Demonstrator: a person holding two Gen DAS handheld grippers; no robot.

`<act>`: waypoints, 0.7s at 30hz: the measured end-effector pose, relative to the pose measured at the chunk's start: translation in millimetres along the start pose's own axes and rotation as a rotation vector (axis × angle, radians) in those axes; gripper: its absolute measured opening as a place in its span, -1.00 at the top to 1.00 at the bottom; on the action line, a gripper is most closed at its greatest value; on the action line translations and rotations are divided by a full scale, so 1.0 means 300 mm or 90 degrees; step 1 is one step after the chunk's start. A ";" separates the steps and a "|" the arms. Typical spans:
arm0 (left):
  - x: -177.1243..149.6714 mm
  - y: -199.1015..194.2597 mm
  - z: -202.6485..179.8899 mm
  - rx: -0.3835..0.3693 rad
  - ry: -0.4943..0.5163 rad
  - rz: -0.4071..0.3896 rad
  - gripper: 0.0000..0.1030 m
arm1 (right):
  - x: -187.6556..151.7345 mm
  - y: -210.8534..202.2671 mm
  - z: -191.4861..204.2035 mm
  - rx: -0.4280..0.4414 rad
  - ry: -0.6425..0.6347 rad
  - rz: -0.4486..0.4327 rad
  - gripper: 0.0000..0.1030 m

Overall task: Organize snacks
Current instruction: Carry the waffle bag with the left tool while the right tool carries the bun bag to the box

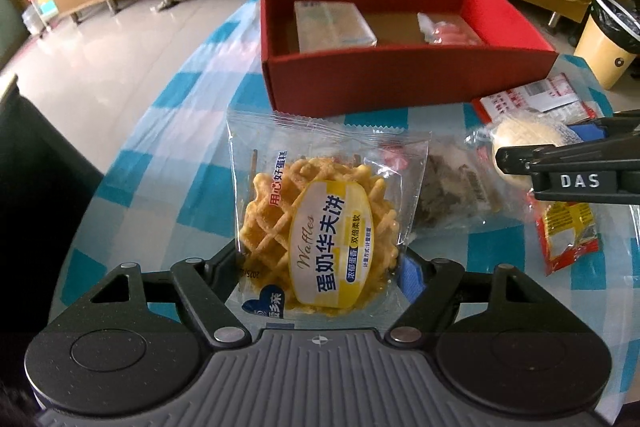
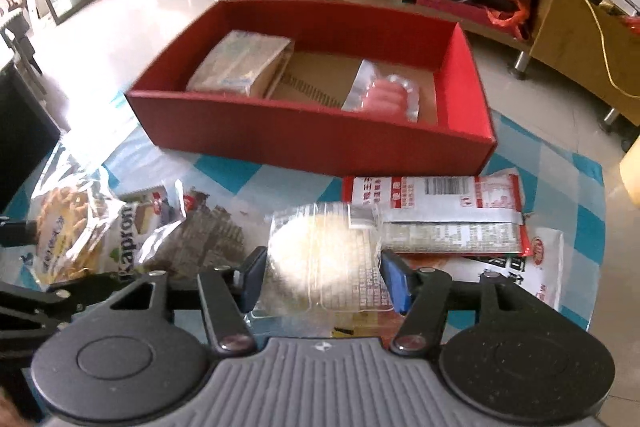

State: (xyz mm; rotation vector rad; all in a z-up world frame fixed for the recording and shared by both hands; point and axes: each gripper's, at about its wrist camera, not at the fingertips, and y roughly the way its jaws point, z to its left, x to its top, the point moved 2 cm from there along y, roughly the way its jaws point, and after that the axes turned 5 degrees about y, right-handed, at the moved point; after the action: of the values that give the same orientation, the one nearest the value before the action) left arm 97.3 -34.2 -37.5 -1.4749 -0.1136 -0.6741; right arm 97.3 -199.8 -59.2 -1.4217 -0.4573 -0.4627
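Note:
My left gripper (image 1: 320, 259) is shut on a yellow waffle packet (image 1: 320, 227) and holds it above the checked table. My right gripper (image 2: 324, 275) is shut on a pale round cake in clear wrap (image 2: 320, 251); it also shows in the left wrist view (image 1: 524, 139). The red box (image 2: 312, 143) stands at the far side of the table. A flat cracker pack (image 2: 240, 63) lies at its left and a pink sausage pack (image 2: 384, 95) at its right. The box also shows in the left wrist view (image 1: 400, 79).
Loose snacks lie on the blue checked cloth (image 2: 224, 167): a Kaprom wafer bag (image 2: 136, 235), a dark packet (image 1: 452, 187), a red and silver pack (image 2: 436, 207), a red and yellow sachet (image 1: 568, 235). A yellow bin (image 1: 608, 39) stands on the floor at right.

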 end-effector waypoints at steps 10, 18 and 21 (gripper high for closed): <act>0.043 -0.064 -0.035 0.004 0.014 -0.049 -0.57 | 0.035 -0.098 0.003 0.034 0.018 -0.055 -0.14; 0.082 -0.089 -0.047 0.011 0.017 -0.074 -0.57 | 0.054 -0.134 0.002 0.039 0.022 -0.083 -0.14; 0.096 -0.099 -0.050 0.015 0.018 -0.085 -0.57 | 0.062 -0.146 0.000 0.041 0.025 -0.093 -0.14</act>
State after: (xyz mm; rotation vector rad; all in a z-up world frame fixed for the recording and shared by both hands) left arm 101.4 -56.6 0.0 -1.4441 -0.1988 -0.7980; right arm 88.2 -204.4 -12.7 -1.3201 -0.5418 -0.5870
